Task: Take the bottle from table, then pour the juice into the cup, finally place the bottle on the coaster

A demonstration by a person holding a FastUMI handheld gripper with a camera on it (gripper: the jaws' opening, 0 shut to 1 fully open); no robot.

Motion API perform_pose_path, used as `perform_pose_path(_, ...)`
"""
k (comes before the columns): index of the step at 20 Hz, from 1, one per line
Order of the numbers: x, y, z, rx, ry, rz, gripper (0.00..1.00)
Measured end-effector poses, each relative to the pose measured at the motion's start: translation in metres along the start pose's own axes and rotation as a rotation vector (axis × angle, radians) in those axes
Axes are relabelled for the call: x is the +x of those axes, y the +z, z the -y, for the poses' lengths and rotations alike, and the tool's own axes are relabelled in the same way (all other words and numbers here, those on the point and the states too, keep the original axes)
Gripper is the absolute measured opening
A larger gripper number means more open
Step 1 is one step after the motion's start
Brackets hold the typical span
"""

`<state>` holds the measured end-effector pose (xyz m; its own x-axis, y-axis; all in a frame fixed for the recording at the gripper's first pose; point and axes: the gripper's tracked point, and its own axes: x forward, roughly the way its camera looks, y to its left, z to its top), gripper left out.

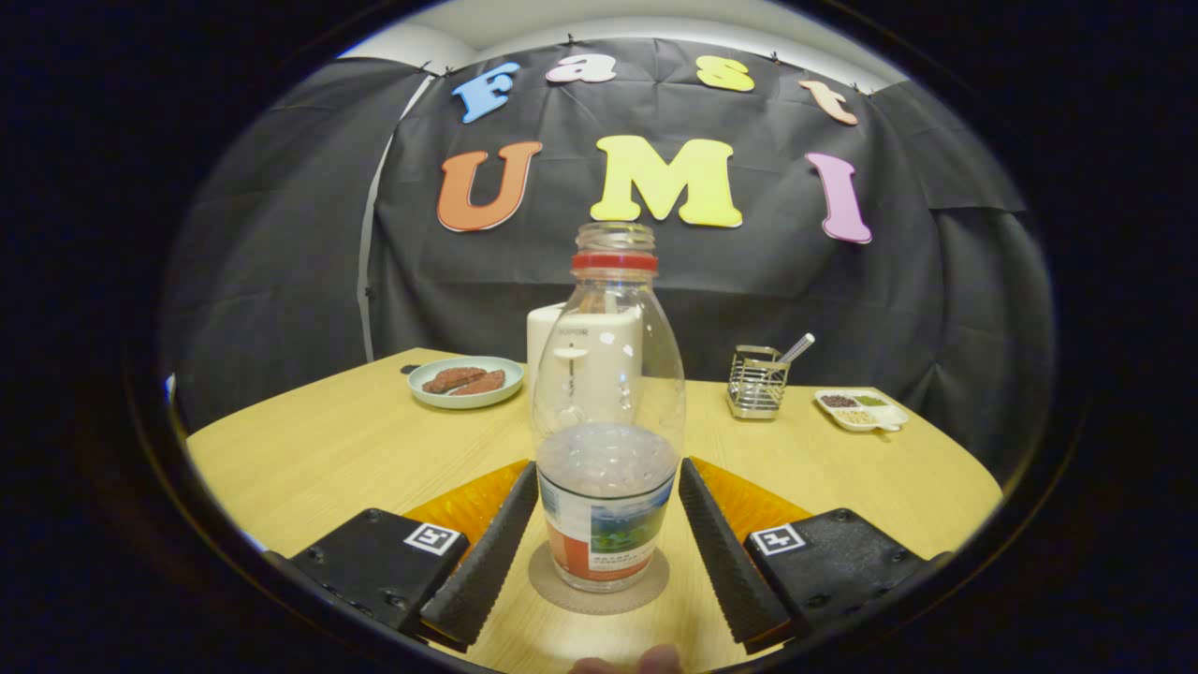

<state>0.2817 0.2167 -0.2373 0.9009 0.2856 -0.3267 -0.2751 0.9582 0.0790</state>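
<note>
A clear plastic bottle [606,412] with a red neck ring and no cap stands upright on a round brown coaster [599,585] on the wooden table [328,449]. It looks mostly empty, with a pale frosted band above its label. My gripper [606,468] holds the bottle between its two fingers. Both fingertips [524,487] press against the bottle's sides just above the label, so it is shut on the bottle.
A white kettle-like container [562,351] stands right behind the bottle. A pale plate with brown food [466,381] lies back left. A wire holder with a utensil [756,381] and a small divided dish [861,409] are back right. A person's fingertips [627,663] show near me.
</note>
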Motion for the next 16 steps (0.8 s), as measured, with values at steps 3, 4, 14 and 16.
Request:
perform_pose_path(3,-0.012,0.018,-0.001,0.02,0.003,0.028,0.99)
perform_pose_path(4,-0.02,0.025,0.0,0.036,0.005,0.038,0.99)
perform_pose_path(14,-0.138,0.136,0.022,0.034,-0.081,0.224,0.99)
perform_pose_path(16,-0.171,0.162,0.028,0.026,-0.1,0.271,0.99)
